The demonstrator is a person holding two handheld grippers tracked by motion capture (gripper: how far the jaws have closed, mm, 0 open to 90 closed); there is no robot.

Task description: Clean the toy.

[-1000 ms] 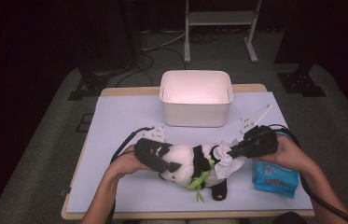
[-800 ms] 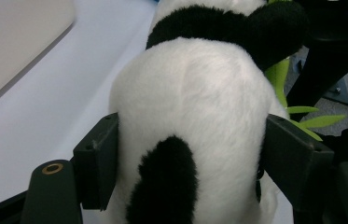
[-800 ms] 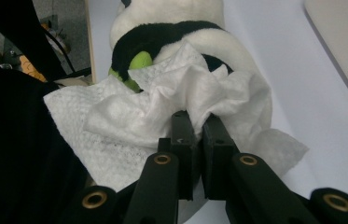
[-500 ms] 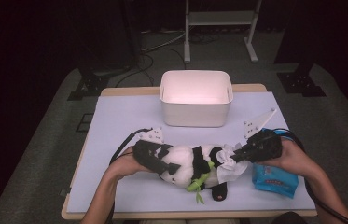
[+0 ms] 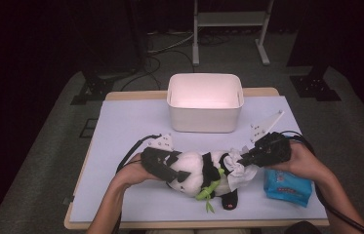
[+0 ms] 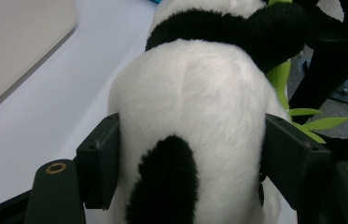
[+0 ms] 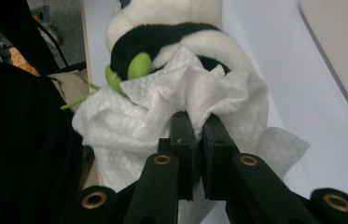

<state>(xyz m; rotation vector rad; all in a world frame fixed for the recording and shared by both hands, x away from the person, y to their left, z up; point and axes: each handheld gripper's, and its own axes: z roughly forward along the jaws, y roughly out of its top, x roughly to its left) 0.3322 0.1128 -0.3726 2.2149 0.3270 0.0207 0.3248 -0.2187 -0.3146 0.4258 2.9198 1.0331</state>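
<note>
A black-and-white plush panda lies on its side near the table's front edge, with a green bamboo sprig at its belly. My left gripper is shut on the panda's head, its pads pressing into the white fur on both sides. My right gripper is shut on a crumpled white wipe, which rests against the panda's lower body and leg.
A white rectangular bin stands at the back middle of the lavender-covered table. A blue pack of wipes lies at the front right, just beside my right hand. Dark floor and stand legs surround the table.
My right gripper with the wipe has moved down and slightly right along the panda's body. The left gripper and the panda have stayed put.
</note>
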